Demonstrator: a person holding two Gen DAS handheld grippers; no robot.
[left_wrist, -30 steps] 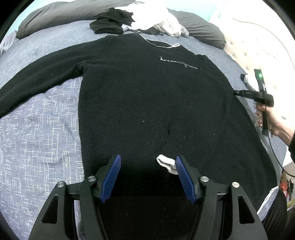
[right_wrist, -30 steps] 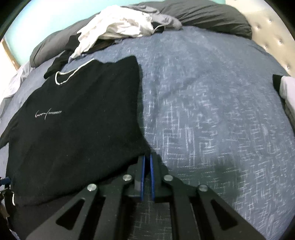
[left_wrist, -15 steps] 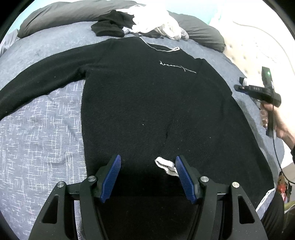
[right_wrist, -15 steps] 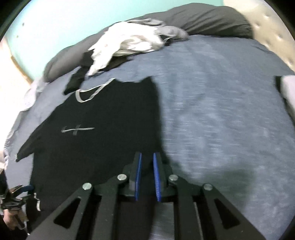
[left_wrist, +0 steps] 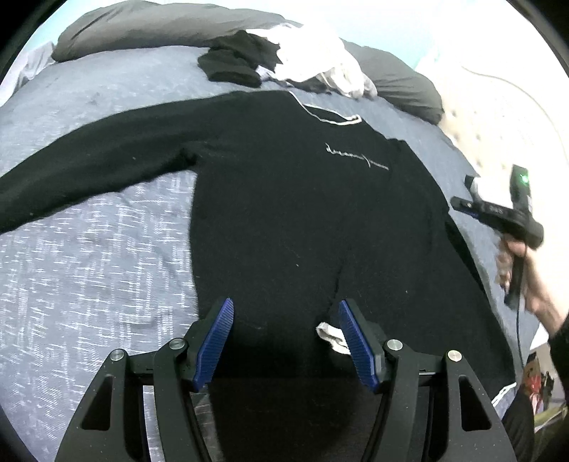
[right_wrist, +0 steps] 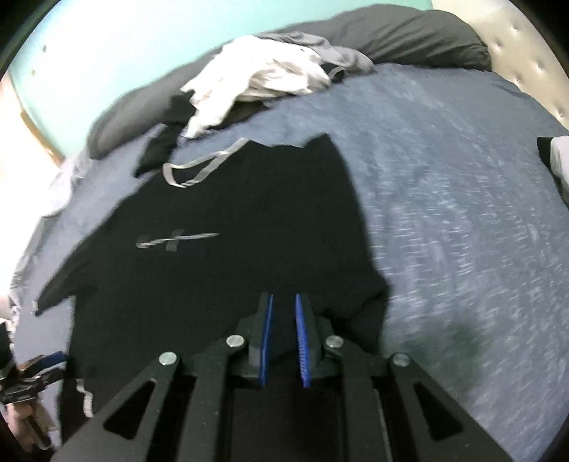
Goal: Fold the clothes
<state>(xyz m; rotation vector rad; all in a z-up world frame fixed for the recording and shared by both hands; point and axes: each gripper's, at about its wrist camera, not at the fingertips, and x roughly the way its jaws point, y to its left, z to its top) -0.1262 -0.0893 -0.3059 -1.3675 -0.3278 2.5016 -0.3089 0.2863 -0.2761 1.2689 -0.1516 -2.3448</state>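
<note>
A black long-sleeved sweater (left_wrist: pixel 284 213) lies face up on the bed, with white script on its chest. Its left sleeve (left_wrist: pixel 89 170) stretches out to the left. The other sleeve is folded across the body, and its white cuff (left_wrist: pixel 330 336) rests near the hem. My left gripper (left_wrist: pixel 286 337) hovers open over the hem, the cuff just inside its right finger. My right gripper (right_wrist: pixel 284 330) hangs above the sweater's (right_wrist: pixel 231 266) folded right edge, jaws parted by a narrow gap with nothing pinched. In the left wrist view the right gripper (left_wrist: pixel 462 206) is held in a hand at the right.
The blue-grey patterned bed cover (left_wrist: pixel 89 266) surrounds the sweater. A pile of white and black clothes (left_wrist: pixel 306 60) sits by the grey pillows (left_wrist: pixel 142 28) at the head. A tufted headboard (left_wrist: pixel 498 124) runs along the right. A folded item (right_wrist: pixel 558 160) lies at the far right edge.
The right gripper was shut at the sweater's right edge; its jaws have parted slightly and it has lifted and swung over the sweater. The left gripper stays open and rose a little.
</note>
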